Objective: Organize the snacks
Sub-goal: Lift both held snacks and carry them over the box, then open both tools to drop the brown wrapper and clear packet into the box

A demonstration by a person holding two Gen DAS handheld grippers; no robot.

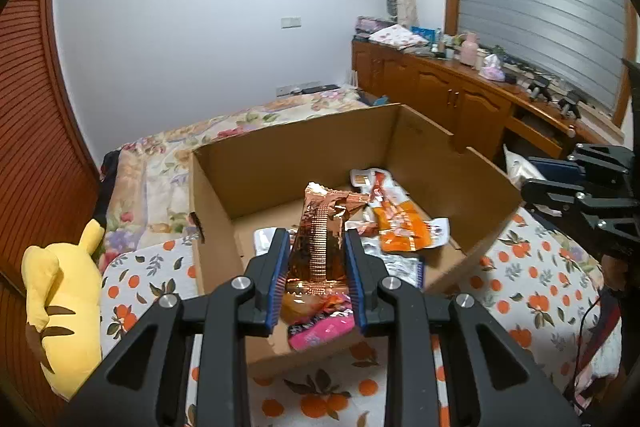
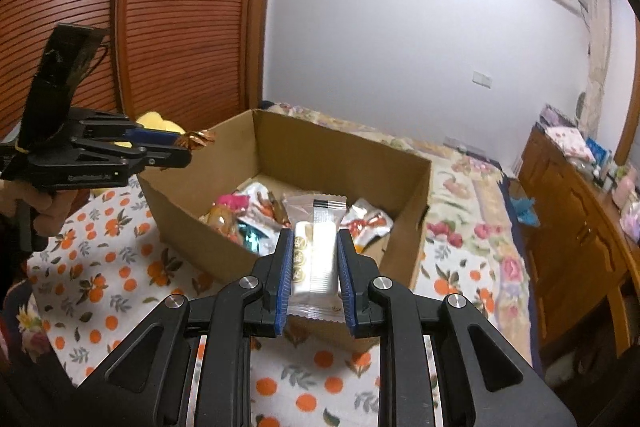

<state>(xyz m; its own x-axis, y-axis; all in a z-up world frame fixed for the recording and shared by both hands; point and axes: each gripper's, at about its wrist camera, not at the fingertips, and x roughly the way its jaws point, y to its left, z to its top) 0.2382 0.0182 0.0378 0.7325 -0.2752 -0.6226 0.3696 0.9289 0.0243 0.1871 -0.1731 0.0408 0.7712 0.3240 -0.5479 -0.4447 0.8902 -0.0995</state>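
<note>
Left gripper [image 1: 316, 247] jaws pinch copper foil packet [image 1: 320, 227]; right gripper [image 2: 313, 247] jaws pinch white wafer packet [image 2: 316, 247], both above cardboard box [image 2: 340, 155].

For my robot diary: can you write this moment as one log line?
left tongs: shut on copper snack bag | right tongs: shut on white snack packet | cardboard box: holds snacks

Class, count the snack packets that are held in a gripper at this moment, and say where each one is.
2. The copper foil packet sits in the left gripper; the clear-wrapped white packet sits in the right gripper. Both hang over the cardboard box. Loose packets lie inside.
</note>
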